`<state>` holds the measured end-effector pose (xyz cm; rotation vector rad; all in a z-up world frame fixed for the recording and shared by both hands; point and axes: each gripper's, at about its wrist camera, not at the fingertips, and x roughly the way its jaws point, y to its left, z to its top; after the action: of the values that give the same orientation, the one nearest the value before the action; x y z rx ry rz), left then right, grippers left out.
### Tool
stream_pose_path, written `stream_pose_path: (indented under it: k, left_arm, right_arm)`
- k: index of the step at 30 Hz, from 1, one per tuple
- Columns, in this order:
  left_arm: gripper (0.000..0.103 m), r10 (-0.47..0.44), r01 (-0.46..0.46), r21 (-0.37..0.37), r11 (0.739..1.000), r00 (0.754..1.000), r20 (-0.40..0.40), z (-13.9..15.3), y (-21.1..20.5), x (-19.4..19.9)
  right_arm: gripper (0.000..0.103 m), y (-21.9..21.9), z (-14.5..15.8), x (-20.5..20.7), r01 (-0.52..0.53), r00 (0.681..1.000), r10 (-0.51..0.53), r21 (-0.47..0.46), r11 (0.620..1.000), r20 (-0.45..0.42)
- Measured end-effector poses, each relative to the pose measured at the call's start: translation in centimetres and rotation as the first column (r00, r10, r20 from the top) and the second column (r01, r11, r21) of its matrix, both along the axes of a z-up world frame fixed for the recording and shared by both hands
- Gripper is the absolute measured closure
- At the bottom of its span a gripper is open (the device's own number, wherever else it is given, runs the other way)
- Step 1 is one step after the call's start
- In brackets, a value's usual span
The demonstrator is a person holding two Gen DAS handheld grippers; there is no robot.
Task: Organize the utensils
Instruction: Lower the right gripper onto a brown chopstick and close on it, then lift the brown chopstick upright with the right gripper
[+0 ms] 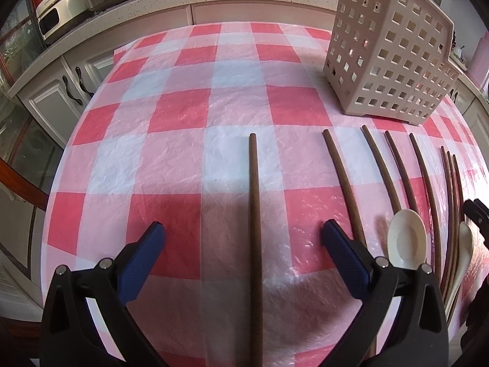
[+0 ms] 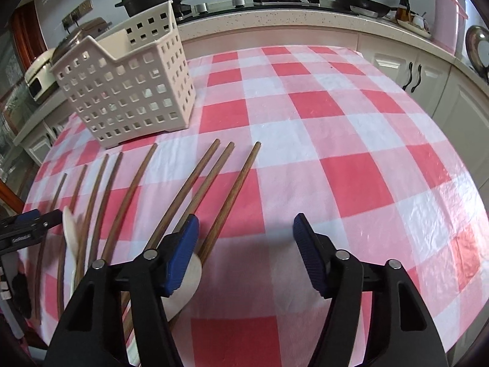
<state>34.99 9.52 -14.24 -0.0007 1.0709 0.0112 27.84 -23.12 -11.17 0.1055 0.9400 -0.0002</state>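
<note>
Left wrist view: left gripper (image 1: 243, 232) fingers apart astride one chopstick (image 1: 254, 214); right gripper (image 2: 244, 229) likewise empty. Closing off-centre could roll the chopstick away.

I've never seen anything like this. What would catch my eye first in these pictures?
Probably the red and white checked tablecloth that fills both views. Next, the row of long wooden chopsticks fanned out across it, with a white spoon among them. Behind them stands a cream holder full of square holes.
</note>
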Motion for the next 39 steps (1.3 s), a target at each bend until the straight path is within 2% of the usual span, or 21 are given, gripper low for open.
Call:
stream_pose_path:
  k: [5,9,11,15,17,20,27,32,37,39]
  left_arm:
    - [0.004,0.004,-0.004,0.001,1.0,1.0,0.013,0.0,-0.1,-0.4]
    - [0.005,0.001,-0.001,-0.001,1.0,1.0,0.02,0.0,0.0,-0.8]
    - [0.007,-0.002,0.002,-0.001,1.0,1.0,0.02,0.0,0.0,-1.0]
    - [0.01,-0.011,0.011,-0.002,1.0,1.0,0.02,0.1,0.1,-1.3]
    - [0.016,-0.016,0.016,-0.002,1.0,1.0,0.023,0.3,0.0,-1.5]
    - [0.026,-0.031,0.031,-0.004,1.0,0.999,0.031,0.5,-0.3,-1.8]
    - [0.05,-0.052,0.052,-0.003,0.999,0.998,0.04,1.0,-1.3,-1.8]
    - [0.077,-0.035,0.036,-0.021,0.999,0.998,0.05,1.3,-0.9,-1.6]
    - [0.086,-0.034,0.036,-0.05,0.998,0.998,0.053,1.3,-0.2,-1.2]
    - [0.092,-0.031,0.033,-0.036,0.999,0.998,0.055,1.3,-0.3,-1.1]
  right_arm:
    - [0.049,0.7,-0.2,0.8,-0.016,1.0,0.014,-0.077,0.997,-0.019]
    - [0.054,0.6,-0.1,1.0,-0.071,0.997,0.069,-0.09,0.993,-0.028]
    - [0.065,0.6,0.0,0.9,-0.128,0.992,0.125,-0.098,0.987,-0.029]
    - [0.076,-0.1,0.2,1.0,-0.224,0.974,0.222,-0.106,0.969,-0.033]
    - [0.081,0.1,0.2,1.0,-0.27,0.963,0.268,-0.12,0.955,-0.029]
    - [0.083,0.4,0.0,0.9,-0.337,0.941,0.338,-0.157,0.928,-0.018]
    - [0.088,1.3,0.1,1.8,-0.403,0.914,0.404,-0.148,0.903,-0.021]
    - [0.088,1.3,0.1,2.4,-0.398,0.917,0.397,-0.111,0.911,-0.035]
    - [0.088,2.3,0.2,2.0,-0.365,0.931,0.357,-0.173,0.915,-0.077]
    - [0.088,2.1,0.2,2.2,-0.342,0.939,0.331,-0.153,0.927,-0.093]
